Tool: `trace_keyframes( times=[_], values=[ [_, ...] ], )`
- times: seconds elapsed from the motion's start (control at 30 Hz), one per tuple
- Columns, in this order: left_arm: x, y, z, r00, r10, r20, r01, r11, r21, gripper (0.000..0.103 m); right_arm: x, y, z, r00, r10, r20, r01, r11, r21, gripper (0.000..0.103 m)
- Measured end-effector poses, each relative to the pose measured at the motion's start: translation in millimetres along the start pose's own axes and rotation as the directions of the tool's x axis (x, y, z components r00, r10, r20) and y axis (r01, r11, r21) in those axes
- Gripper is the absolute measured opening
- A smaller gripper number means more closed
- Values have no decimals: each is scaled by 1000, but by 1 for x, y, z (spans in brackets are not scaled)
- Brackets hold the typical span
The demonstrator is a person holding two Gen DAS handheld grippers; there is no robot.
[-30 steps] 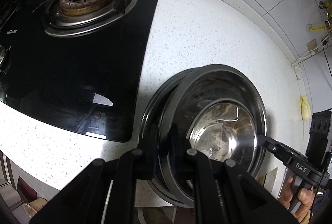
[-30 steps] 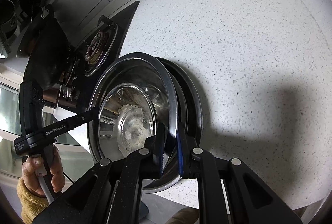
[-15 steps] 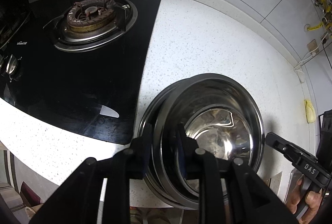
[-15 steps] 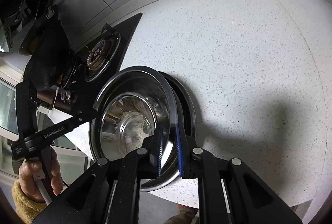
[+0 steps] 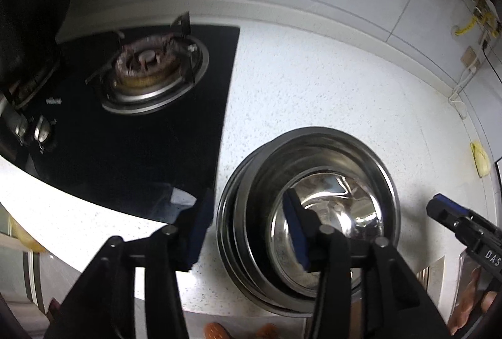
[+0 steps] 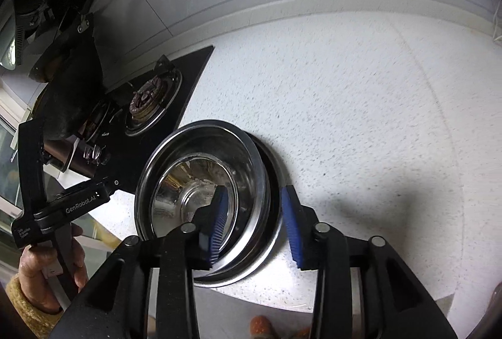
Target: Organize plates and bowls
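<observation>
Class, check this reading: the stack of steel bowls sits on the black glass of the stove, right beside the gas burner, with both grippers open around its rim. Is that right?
Not quite. The stack of steel bowls sits on the speckled white counter, to the right of the stove, not on its glass; the left wrist view shows it. The left gripper and right gripper are indeed open around the rim, jaws having just been opening.
</observation>
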State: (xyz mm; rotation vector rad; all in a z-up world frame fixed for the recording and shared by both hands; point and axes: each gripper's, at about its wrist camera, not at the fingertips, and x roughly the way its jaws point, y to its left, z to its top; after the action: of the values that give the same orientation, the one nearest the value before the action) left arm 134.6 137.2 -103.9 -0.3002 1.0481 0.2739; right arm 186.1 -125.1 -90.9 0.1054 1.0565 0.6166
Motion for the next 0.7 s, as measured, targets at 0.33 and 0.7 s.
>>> trace_keyframes(
  times=[0.33, 0.7],
  values=[
    [-37, -26, -14, 993, -50, 103, 45, 998, 45, 59, -46, -15, -12, 986, -108, 129, 113, 993, -29, 60],
    [-79, -60, -46, 978, -54, 199, 35, 994, 99, 60, -101, -49, -33, 953, -198, 229, 208, 978, -22, 73]
  ],
)
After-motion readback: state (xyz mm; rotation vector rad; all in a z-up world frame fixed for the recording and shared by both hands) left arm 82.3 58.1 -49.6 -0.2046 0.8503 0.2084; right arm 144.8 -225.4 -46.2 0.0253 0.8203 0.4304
